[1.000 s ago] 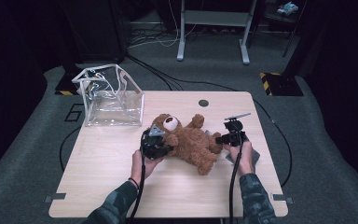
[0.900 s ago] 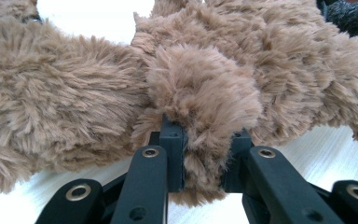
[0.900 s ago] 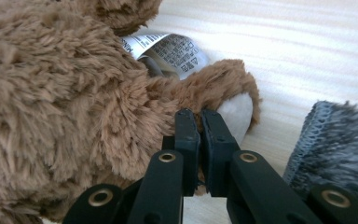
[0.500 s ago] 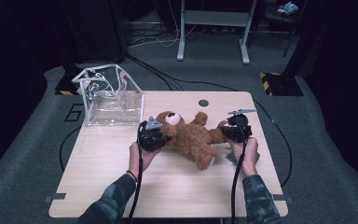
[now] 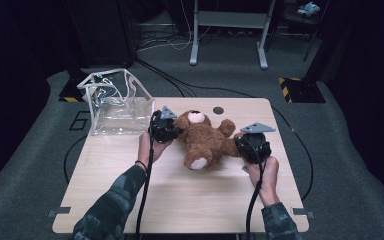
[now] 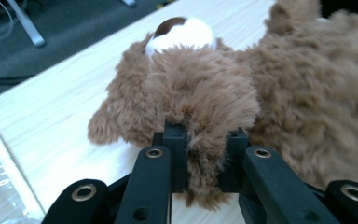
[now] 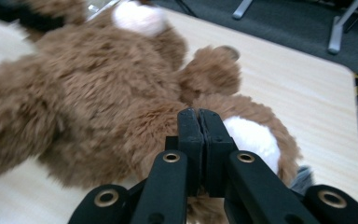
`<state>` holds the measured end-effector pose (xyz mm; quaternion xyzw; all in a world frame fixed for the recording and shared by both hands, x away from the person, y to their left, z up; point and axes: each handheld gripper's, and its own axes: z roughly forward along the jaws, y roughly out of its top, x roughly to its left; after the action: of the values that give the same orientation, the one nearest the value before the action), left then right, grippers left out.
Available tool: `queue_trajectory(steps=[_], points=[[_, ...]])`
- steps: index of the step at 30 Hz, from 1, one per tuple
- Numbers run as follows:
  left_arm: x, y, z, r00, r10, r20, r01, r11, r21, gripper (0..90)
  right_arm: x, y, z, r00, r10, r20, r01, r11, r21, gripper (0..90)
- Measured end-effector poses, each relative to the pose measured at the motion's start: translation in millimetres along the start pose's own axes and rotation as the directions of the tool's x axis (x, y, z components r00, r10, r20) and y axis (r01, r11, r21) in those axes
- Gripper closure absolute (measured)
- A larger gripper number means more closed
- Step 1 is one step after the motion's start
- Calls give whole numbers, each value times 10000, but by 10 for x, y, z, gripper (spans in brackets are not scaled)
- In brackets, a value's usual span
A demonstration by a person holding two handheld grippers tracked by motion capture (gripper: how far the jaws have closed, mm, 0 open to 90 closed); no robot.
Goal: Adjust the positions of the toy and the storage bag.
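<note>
Near the counter's far edge, your left tool [image 5: 166,128] and right tool [image 5: 250,145] each clench a limb of the teddy bear [image 5: 207,140], mid-lift; next, carry it toward the clear bag [image 5: 115,102] at the far-left corner.

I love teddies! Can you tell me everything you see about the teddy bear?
The teddy bear is fluffy brown plush with a white muzzle, dark nose and pale foot pads. It lies on its back across the wooden table, head towards the far edge. The left gripper pinches one furry limb, and the right gripper pinches a leg.
</note>
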<state>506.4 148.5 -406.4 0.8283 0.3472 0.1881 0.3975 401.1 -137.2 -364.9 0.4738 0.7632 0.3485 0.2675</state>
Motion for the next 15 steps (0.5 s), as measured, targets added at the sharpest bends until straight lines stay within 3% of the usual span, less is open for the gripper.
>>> queue_trajectory(steps=[4,7,9,11,13,15], points=[[49,-64,107,9993,-344,112,339,9986,417,779,141,-203,130,9977,242,-632,-208,9983,544,885],[68,-157,166,9985,-525,145,512,9955,800,771,177,-265,202,9952,425,-885,-354,9962,800,883],[90,-218,187,9961,-868,151,851,9923,903,737,200,-303,245,9925,482,-1125,-384,9954,882,883],[94,-242,171,9935,-1138,-19,1134,9885,997,653,198,-316,262,9895,410,-1383,-293,9959,859,883],[89,-242,108,9878,-1534,-283,1553,9842,848,511,221,-306,264,9887,554,-1394,-425,9947,937,882],[95,-225,31,9852,-1670,-386,1696,9826,758,388,219,-310,268,9883,550,-1421,-417,9946,952,881]])
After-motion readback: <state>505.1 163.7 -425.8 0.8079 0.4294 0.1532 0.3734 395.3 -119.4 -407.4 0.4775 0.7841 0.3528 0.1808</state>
